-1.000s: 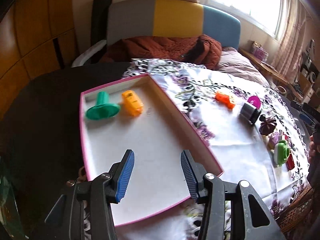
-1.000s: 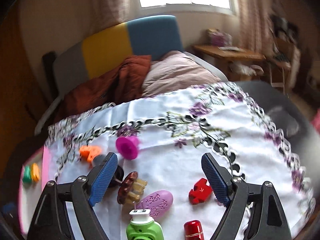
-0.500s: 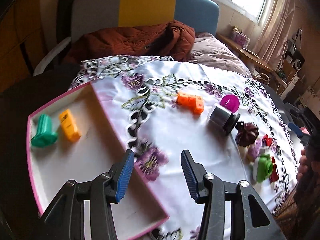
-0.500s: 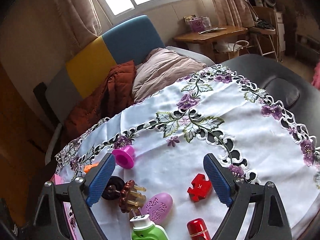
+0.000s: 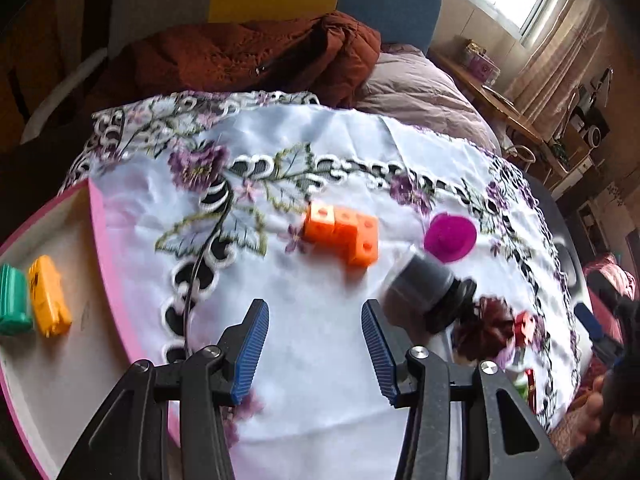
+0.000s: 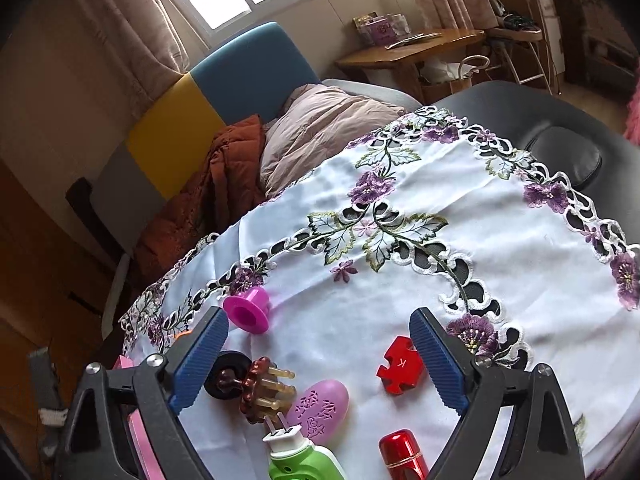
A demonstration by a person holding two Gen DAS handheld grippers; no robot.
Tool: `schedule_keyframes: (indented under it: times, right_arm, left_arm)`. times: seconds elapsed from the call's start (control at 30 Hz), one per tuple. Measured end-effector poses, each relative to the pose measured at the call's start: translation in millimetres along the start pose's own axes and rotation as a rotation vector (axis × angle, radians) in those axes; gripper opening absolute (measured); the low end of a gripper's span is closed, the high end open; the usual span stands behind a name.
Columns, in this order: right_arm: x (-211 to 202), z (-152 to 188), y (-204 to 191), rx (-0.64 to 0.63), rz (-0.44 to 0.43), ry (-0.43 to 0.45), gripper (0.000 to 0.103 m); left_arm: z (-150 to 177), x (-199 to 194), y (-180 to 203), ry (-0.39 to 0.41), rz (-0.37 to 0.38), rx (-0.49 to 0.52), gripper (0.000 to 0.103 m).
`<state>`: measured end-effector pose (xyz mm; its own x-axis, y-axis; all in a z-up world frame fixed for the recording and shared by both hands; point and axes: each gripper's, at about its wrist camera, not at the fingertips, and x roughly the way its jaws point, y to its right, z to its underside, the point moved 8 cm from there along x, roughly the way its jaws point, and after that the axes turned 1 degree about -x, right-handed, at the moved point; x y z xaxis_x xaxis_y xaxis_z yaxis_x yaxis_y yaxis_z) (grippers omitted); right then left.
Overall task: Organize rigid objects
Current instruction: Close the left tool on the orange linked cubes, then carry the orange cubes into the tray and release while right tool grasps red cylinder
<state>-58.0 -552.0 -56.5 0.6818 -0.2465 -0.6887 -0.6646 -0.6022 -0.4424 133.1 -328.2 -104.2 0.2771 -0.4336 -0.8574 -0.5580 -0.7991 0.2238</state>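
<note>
My left gripper (image 5: 314, 346) is open and empty above the embroidered cloth, short of an orange block piece (image 5: 342, 233). A grey and black cylinder (image 5: 426, 289) and a magenta spool (image 5: 450, 237) lie to its right. The pink-rimmed tray (image 5: 108, 248) at the left holds a yellow piece (image 5: 49, 295) and a green piece (image 5: 14, 300). My right gripper (image 6: 318, 354) is open and empty over a red puzzle piece (image 6: 400, 369), a purple oval (image 6: 322, 406), a brown pronged piece (image 6: 262, 388), a green plug (image 6: 302, 456), a red cylinder (image 6: 404, 454) and the magenta spool (image 6: 246, 314).
The white cloth with purple flowers (image 6: 400, 220) covers a dark round table (image 6: 560, 120). A chair with a rust blanket (image 5: 248, 52) and a pink cushion (image 6: 320, 124) stands behind it. A wooden desk (image 6: 416, 46) is at the back right.
My left gripper has swung right from over the tray to over the cloth, toward the orange block. My right gripper has tilted and moved slightly; both stay open.
</note>
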Motion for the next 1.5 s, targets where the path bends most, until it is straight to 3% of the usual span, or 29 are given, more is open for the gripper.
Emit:
schedule_keyframes:
  times: [0.1, 0.13, 0.2, 0.57, 0.63, 0.73, 0.9, 1.3, 1.5]
  right_arm:
    - [2.5, 1.0, -1.0, -0.003, -0.005, -0.010, 0.093]
    - [3.1, 1.3, -1.1, -0.002, -0.006, -0.012, 0.093]
    - [3.7, 1.7, -0.6, 0.001, -0.009, -0.016, 0.093]
    - [8.1, 3.9, -2.8, -0.005, -0.017, -0.032, 0.093]
    - [8.3, 3.7, -2.2, -0.007, -0.013, -0.028, 0.093]
    - [7.6, 2.0, -1.9, -0.015, -0.007, -0.018, 0.093]
    - [4.4, -2.5, 6.5, 0.016, 0.006, 0.003, 0.093]
    - [6.4, -0.9, 23.6, 0.090, 0.034, -0.015, 0.093]
    - [-3.5, 6.0, 22.5, 0.033, 0.010, -0.109, 0.093]
  left_arm:
    - [-14.9, 11.4, 8.3, 0.001, -0.019, 0.038, 0.052]
    - [-19.0, 15.2, 11.5, 0.001, -0.026, 0.052, 0.064]
    - [-27.5, 25.8, 18.6, 0.004, -0.035, 0.088, 0.074]
    - [-49.3, 89.7, 30.3, -0.090, -0.093, 0.159, 0.074]
    - [-50.1, 96.2, 25.7, -0.090, -0.094, 0.137, 0.063]
    - [-48.6, 88.3, 25.9, -0.066, -0.039, 0.136, 0.063]
    - [-39.2, 61.9, 9.5, -0.007, -0.033, 0.090, 0.063]
    - [26.9, -28.1, 13.1, 0.103, 0.045, 0.118, 0.063]
    - [59.6, -58.9, 10.6, 0.123, 0.087, 0.135, 0.063]
